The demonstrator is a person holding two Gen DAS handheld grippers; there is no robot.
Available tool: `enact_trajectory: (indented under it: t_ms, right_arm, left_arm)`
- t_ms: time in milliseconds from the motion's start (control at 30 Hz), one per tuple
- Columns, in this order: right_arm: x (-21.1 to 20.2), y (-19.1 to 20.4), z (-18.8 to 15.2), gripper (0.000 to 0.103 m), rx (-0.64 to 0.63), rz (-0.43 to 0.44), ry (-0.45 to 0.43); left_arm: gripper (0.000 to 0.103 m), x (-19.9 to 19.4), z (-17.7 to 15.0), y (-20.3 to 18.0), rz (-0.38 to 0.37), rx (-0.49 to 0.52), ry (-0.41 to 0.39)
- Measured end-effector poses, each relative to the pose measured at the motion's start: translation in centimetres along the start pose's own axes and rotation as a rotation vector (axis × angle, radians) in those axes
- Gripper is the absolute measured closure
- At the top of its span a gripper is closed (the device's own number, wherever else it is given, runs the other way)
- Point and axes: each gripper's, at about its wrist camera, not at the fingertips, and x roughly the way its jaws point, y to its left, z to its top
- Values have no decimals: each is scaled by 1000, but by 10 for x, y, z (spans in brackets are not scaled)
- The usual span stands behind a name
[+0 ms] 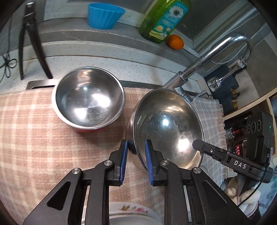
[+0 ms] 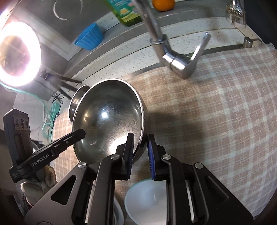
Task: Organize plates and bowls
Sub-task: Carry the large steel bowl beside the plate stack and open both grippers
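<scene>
With both my left tool and right tool pinching opposite rims of the tilted steel bowl above the checked cloth, I judge nesting it into the second bowl comes next.

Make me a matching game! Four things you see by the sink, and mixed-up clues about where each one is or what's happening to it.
Things:
1. big steel bowl
2. smaller steel bowl
3. blue cup
4. orange

Clues:
A. on the ledge beside the green soap bottle
B. standing alone on the checked cloth
C. tilted, rim pinched by both grippers
D. on the ledge, far left

Pairs: 1-C, 2-B, 3-D, 4-A
</scene>
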Motion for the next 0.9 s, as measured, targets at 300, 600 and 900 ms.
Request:
enact_trajectory:
  t_ms: [300, 600, 900]
  right_arm:
    - [-6, 35, -16, 87, -48, 33, -4]
    - [-3, 75, -32, 87, -96, 60, 7]
    - [9, 126, -48, 87, -179, 100, 34]
  left_arm:
    - [85, -39, -16, 18, 11, -13, -51]
    - [85, -74, -34, 43, 30, -42, -101]
    - [85, -112, -59, 80, 63, -91, -146]
